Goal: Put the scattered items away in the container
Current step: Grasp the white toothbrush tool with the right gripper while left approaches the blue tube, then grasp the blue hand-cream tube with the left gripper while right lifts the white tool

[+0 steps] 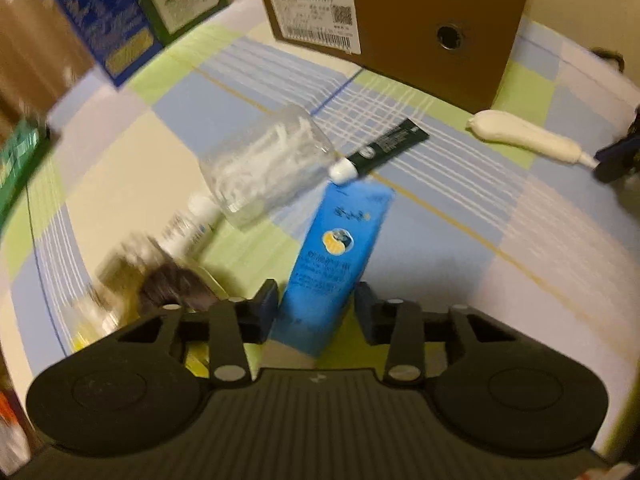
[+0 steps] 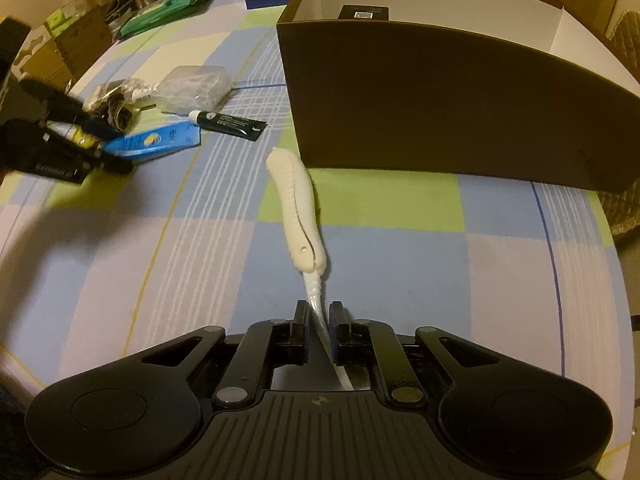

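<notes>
Left gripper (image 1: pixel 316 312) jaws clenched on the blue box (image 1: pixel 332 268). Right gripper (image 2: pixel 319 322) jaws grasping the white tool (image 2: pixel 298 216) by its thin end, brown container (image 2: pixel 440 108) just beyond.

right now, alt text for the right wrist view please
The right hand-held gripper is shut on the thin tip of a white ribbed tool lying on a checked cloth. An open brown box stands behind; at left, the left hand-held gripper reaches a blue carton.
</notes>
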`<act>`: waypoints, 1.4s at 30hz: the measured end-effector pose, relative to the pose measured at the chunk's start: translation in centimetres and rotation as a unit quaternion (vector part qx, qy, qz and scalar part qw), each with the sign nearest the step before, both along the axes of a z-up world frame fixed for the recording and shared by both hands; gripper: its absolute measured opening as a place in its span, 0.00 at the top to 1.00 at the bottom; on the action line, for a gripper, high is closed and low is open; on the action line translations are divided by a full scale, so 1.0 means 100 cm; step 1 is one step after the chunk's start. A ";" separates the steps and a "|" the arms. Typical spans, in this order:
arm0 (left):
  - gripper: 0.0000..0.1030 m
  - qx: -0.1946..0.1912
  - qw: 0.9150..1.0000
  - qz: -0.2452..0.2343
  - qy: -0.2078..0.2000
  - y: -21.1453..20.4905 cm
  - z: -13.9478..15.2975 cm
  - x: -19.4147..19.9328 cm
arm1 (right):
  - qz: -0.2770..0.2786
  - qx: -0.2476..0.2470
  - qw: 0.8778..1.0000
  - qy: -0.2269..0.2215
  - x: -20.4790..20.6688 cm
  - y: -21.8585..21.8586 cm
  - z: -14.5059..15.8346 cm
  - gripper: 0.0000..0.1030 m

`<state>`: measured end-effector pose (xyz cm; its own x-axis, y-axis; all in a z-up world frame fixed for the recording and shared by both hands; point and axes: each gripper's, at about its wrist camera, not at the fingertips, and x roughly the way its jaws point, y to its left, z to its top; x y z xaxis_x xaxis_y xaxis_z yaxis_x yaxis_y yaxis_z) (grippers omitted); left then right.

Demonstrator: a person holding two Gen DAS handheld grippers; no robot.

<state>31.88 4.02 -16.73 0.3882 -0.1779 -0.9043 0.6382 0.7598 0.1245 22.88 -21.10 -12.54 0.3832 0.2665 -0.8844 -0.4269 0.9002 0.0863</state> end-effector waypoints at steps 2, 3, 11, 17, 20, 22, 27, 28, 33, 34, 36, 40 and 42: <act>0.70 -0.018 0.999 0.035 0.028 0.000 0.000 -0.006 | 0.000 -0.004 1.000 -0.006 0.000 0.001 0.000 0.79; 0.70 -0.025 0.998 0.048 0.036 0.000 0.000 -0.010 | 0.000 -0.006 1.000 -0.010 0.000 0.002 0.001 0.69; 0.66 -0.043 0.992 0.112 0.038 -0.002 0.000 -0.013 | 0.006 -0.003 1.000 -0.022 0.005 0.004 0.000 0.62; 0.72 -0.054 0.989 0.135 0.026 -0.008 -0.001 -0.017 | 0.015 -0.005 0.999 -0.031 0.008 0.008 -0.003 0.62; 0.73 -0.070 0.974 0.213 0.032 -0.005 0.000 -0.023 | 0.023 -0.006 0.999 -0.039 0.008 0.009 -0.004 0.62; 0.73 -0.095 0.958 0.268 0.047 0.003 0.002 -0.029 | 0.028 -0.011 0.998 -0.047 0.009 0.011 -0.006 0.62; 0.72 -0.051 0.957 0.284 0.038 -0.003 0.003 -0.052 | 0.046 -0.010 0.997 -0.061 0.017 0.018 -0.009 0.62; 0.72 -0.050 0.957 0.284 0.037 -0.003 0.004 -0.054 | 0.050 -0.010 0.997 -0.063 0.019 0.019 -0.010 0.62; 0.65 -0.049 0.955 0.291 0.032 -0.007 0.003 -0.053 | 0.073 -0.013 0.995 -0.064 0.027 0.027 -0.011 0.64; 0.65 -0.049 0.956 0.289 0.026 -0.009 0.002 -0.054 | 0.079 -0.013 0.995 -0.063 0.028 0.028 -0.010 0.71; 0.66 -0.054 0.955 0.292 0.023 -0.009 0.002 -0.056 | 0.101 -0.019 0.993 -0.063 0.026 0.033 -0.010 0.83; 0.73 -0.062 0.951 0.302 0.024 -0.007 0.003 -0.060 | 0.115 -0.013 0.992 -0.051 0.024 0.032 -0.008 0.84; 0.73 -0.076 0.947 0.311 0.031 -0.005 0.006 -0.065 | 0.118 -0.001 0.992 -0.043 0.022 0.027 -0.005 0.84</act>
<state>25.43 3.55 -16.11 0.4081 -0.0624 -0.9108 0.0634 0.9972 -0.0399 25.03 -18.38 -13.04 0.3842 0.3567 -0.8516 -0.6317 0.7742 0.0393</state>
